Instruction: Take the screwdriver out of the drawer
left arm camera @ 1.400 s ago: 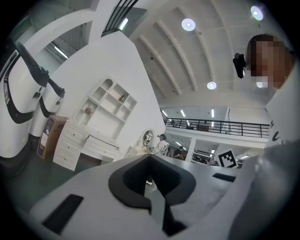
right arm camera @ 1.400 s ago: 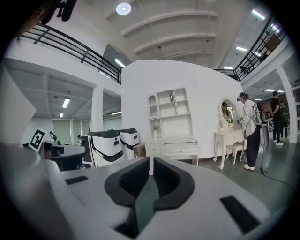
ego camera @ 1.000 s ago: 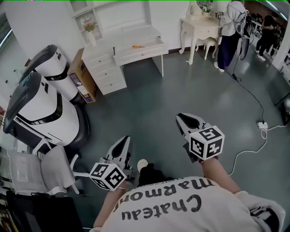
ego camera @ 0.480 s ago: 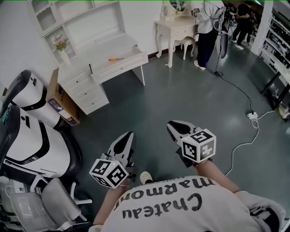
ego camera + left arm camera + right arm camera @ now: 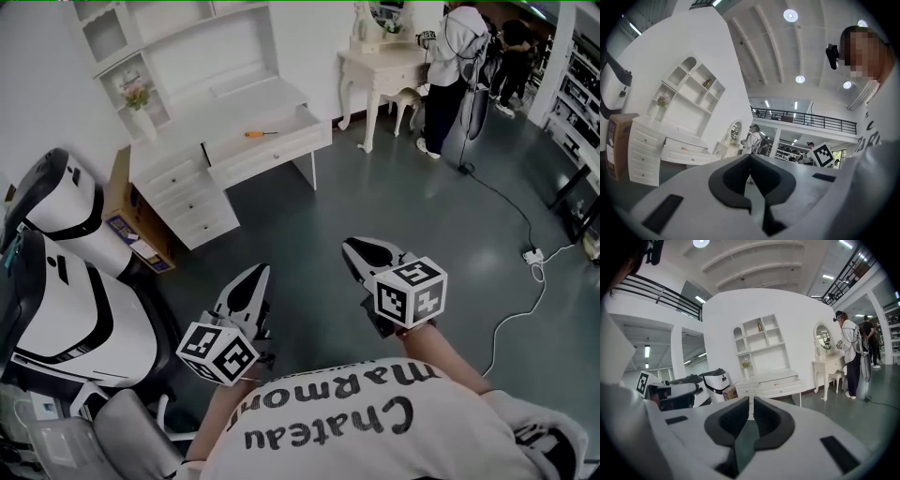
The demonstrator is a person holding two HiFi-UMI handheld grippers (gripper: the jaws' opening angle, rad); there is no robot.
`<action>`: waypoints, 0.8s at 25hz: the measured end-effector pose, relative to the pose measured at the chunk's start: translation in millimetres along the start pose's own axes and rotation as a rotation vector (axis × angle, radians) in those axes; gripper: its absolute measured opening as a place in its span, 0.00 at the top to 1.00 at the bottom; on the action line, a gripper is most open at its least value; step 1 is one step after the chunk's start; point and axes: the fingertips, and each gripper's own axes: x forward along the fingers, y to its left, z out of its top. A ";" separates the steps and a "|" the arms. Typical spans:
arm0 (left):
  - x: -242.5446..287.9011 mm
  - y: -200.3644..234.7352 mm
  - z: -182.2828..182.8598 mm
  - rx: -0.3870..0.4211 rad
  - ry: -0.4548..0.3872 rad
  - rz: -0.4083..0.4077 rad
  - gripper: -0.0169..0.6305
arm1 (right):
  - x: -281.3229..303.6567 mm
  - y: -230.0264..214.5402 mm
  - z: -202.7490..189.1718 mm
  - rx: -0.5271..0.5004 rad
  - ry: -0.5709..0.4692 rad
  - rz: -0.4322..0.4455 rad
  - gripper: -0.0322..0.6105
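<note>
Orange-handled, the screwdriver [image 5: 260, 134] lies in the open drawer [image 5: 270, 152] below the white tabletop's [image 5: 251, 101] front edge, well apart from the left gripper [image 5: 253, 275] and right gripper [image 5: 358, 248], both closed on nothing, so approach and grasp remain.

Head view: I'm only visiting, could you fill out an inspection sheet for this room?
Surface: grey floor; white desk by the wall.
Job's things: screwdriver lies in the open drawer, untouched.
Clutter: cardboard box beside the desk; flower vase on its top.
Claws: left claw and right claw both shut, empty, far from the desk.
Cables: cable and power strip on the floor at right.
Surroundings: large white machine at left; person by a dressing table.
</note>
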 end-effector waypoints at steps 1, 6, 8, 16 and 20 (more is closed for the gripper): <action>0.5 9.6 4.3 0.001 -0.005 0.003 0.94 | 10.7 2.2 2.8 -0.003 -0.002 0.003 0.88; 3.9 47.9 9.3 -0.009 -0.003 0.014 0.94 | 55.1 9.4 -1.1 0.004 0.026 0.019 0.88; 8.1 58.9 3.1 -0.028 0.007 0.018 0.94 | 68.1 8.8 -8.8 0.010 0.053 0.024 0.88; 35.5 97.1 -6.2 -0.081 0.018 0.042 0.94 | 116.5 -13.5 -7.6 0.010 0.099 0.041 0.88; 59.8 132.2 -5.0 -0.077 0.010 0.109 0.94 | 157.8 -35.7 2.1 0.007 0.115 0.071 0.88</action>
